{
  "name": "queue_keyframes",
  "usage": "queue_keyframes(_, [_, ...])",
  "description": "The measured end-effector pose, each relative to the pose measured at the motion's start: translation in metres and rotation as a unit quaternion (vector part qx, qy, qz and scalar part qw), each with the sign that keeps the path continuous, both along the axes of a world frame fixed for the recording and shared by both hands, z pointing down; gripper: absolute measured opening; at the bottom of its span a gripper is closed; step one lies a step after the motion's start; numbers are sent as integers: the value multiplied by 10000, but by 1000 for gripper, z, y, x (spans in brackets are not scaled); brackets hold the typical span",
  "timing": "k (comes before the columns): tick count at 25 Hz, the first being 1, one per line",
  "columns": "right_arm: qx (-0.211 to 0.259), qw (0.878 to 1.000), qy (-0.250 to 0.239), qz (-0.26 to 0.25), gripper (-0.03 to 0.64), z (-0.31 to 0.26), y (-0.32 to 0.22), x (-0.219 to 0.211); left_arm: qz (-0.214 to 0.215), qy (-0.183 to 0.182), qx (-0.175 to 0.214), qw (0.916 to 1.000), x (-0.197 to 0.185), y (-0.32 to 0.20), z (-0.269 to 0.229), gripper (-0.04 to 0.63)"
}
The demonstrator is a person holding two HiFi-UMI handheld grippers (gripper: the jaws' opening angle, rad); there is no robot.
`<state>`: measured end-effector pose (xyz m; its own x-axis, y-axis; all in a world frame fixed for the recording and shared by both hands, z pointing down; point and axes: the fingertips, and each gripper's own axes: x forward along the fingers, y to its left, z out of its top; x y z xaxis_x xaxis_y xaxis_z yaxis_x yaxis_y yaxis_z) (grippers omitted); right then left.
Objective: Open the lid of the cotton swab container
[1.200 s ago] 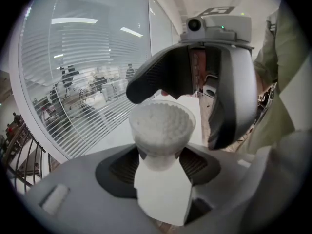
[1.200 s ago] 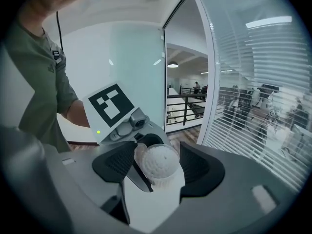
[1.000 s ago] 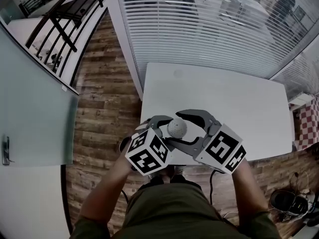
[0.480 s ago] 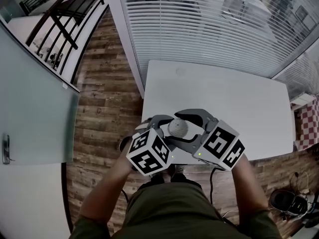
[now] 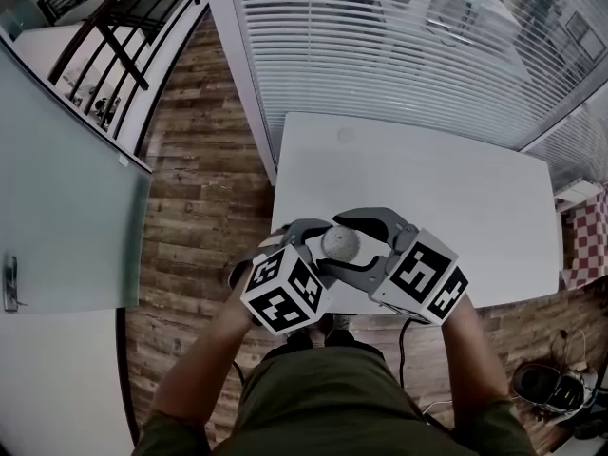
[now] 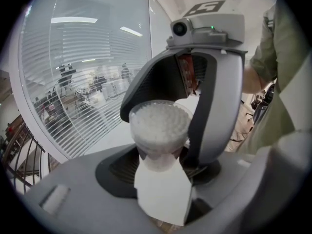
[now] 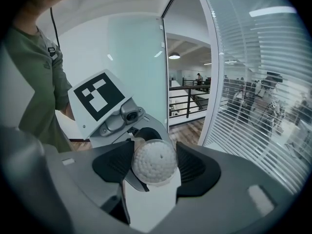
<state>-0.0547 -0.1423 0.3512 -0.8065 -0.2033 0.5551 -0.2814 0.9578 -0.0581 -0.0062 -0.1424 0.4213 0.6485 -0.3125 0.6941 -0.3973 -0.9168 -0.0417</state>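
Observation:
A small round clear cotton swab container, packed with white swab tips, is held in the air over the near edge of the white table. My left gripper grips it from the left, with the tub's lower part between its wide-set jaws. My right gripper closes on it from the right. In the right gripper view its black pads flank the round clear end. A white paper label hangs from the tub.
The white table carries only a faint round mark at its far left. Slatted window blinds run behind it. A glass door and a black railing stand to the left over wooden floor. Shoes lie at the lower right.
Almost nothing differs: both grippers stay closed around the container, and the right gripper's marker cube has shifted only slightly.

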Motion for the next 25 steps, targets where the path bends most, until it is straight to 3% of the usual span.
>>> queue_keyframes(25, [39, 9896, -1429, 186, 273, -40, -16, 13, 135, 723, 132, 9972, 8, -12, -29, 262])
